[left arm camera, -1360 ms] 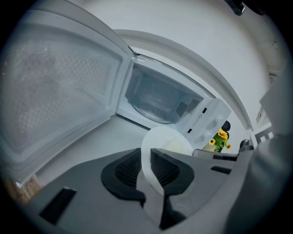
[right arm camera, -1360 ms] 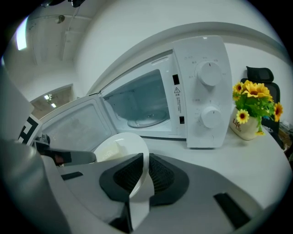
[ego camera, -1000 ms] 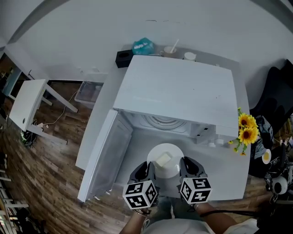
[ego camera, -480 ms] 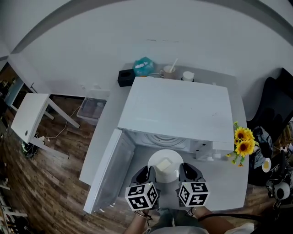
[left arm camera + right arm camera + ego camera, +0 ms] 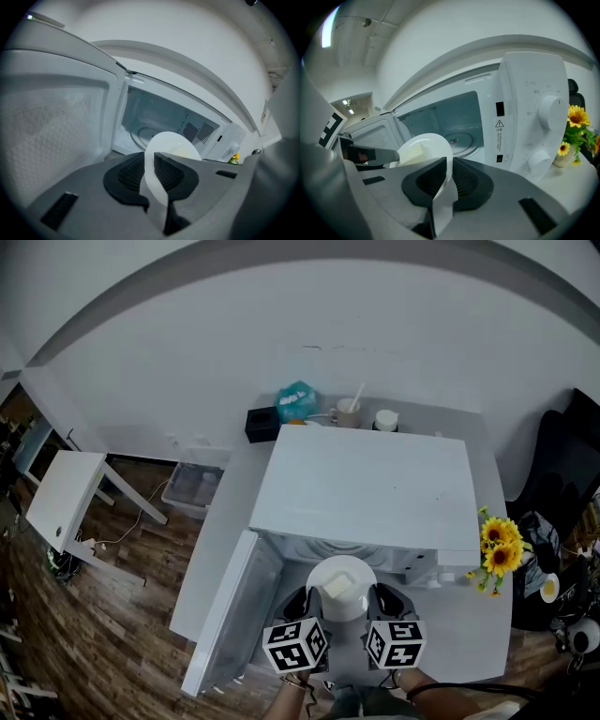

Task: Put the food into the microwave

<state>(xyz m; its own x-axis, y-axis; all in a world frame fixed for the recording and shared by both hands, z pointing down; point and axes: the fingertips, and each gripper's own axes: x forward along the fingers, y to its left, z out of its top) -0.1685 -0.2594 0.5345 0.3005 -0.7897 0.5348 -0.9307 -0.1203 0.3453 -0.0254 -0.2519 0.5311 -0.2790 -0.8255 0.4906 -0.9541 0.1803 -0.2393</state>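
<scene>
A white plate (image 5: 342, 585) with a pale yellow block of food (image 5: 338, 585) hangs just in front of the open microwave (image 5: 366, 488). My left gripper (image 5: 307, 604) is shut on the plate's left rim (image 5: 151, 174) and my right gripper (image 5: 378, 604) is shut on its right rim (image 5: 443, 187). The microwave cavity with its glass turntable (image 5: 459, 138) lies straight ahead of the plate. The door (image 5: 225, 610) swings out to the left. In the right gripper view the food (image 5: 414, 152) shows on the plate, and the left gripper's jaw (image 5: 365, 154) is beyond it.
The microwave's control panel with two knobs (image 5: 551, 108) is on the right. Sunflowers (image 5: 497, 545) stand at the table's right end. A black box (image 5: 262, 423), a teal bag (image 5: 297, 401) and cups (image 5: 349, 412) sit behind the microwave. A small white table (image 5: 64, 498) stands at the left.
Both grippers have carried the plate forward and a little up, closer to the microwave opening. The grip on both rims is unchanged.
</scene>
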